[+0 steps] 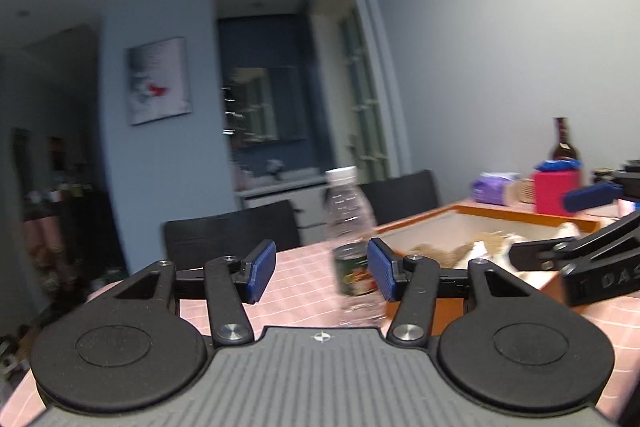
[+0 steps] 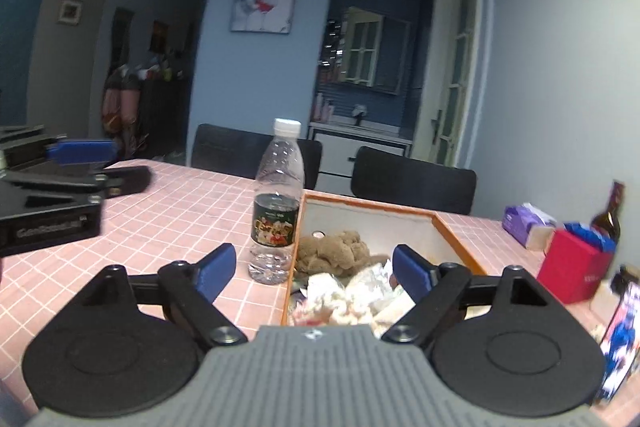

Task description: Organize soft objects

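Note:
An orange-rimmed box [image 2: 452,231] stands on the pink checked table [image 2: 160,219]. It holds a brown plush toy [image 2: 332,251] and white crumpled soft items [image 2: 352,295]. My right gripper [image 2: 316,269] is open and empty, above the box's near end. My left gripper [image 1: 322,269] is open and empty, above the table left of the box [image 1: 496,217]. The plush toy [image 1: 440,253] shows partly behind its right finger. The right gripper [image 1: 568,247] shows at the right edge of the left wrist view. The left gripper [image 2: 80,167] shows at the left edge of the right wrist view.
A clear water bottle [image 2: 278,203] stands against the box's left side, also in the left wrist view [image 1: 352,239]. A purple tissue pack [image 2: 524,221], a red box [image 2: 572,267] and a dark glass bottle [image 2: 608,215] sit to the right. Black chairs [image 2: 412,179] line the far edge.

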The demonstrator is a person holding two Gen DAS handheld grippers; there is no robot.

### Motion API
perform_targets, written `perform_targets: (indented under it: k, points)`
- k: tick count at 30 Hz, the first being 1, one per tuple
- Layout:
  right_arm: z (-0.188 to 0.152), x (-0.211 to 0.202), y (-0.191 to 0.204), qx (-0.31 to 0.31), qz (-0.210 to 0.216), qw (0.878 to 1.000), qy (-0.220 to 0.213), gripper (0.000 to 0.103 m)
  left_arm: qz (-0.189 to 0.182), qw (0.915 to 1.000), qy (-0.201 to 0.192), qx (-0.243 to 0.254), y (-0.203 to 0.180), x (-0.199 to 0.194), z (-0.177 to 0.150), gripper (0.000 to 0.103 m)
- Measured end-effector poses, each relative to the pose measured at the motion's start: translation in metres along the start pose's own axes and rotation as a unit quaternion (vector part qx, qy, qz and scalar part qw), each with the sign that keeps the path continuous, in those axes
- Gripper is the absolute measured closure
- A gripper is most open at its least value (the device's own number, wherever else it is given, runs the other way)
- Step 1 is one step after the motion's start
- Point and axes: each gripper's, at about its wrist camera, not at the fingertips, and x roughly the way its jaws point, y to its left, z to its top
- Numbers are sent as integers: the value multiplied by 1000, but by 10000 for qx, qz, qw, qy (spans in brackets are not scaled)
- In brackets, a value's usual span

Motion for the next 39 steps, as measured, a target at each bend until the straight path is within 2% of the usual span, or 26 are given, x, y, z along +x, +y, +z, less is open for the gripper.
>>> perform_targets:
  k: [5,7,9,11,14,16,20,28,39]
  points:
    - [-25,1,-3,621,-211,9978,-24,14,338,9983,214,-415,6,-2,-26,40]
    - [-34,3,-4,741,-306,9968,38,14,381,9977,375,-421,6,0,-31,36]
    - [-41,5,-4,734,-323,9967,101,13,439,9974,494,-280,7,0,-35,27]
    - [-47,7,-1,663,-388,9969,144,13,508,9971,556,-106,6,-2,-37,23]
    - [-55,9,4,557,-455,9973,145,9,590,9967,552,-39,4,-8,-40,8]
    - [-60,10,6,534,-470,9974,136,8,678,9960,582,-52,3,-10,-40,8]
    - [-64,10,10,523,-451,9975,173,7,664,9965,500,-114,7,-17,-42,7]
    - [-60,12,11,592,-543,9967,147,6,667,9955,592,-336,16,-20,-43,4]
    - [-58,15,16,449,-554,9972,225,6,656,9948,714,-312,16,-20,-45,3]
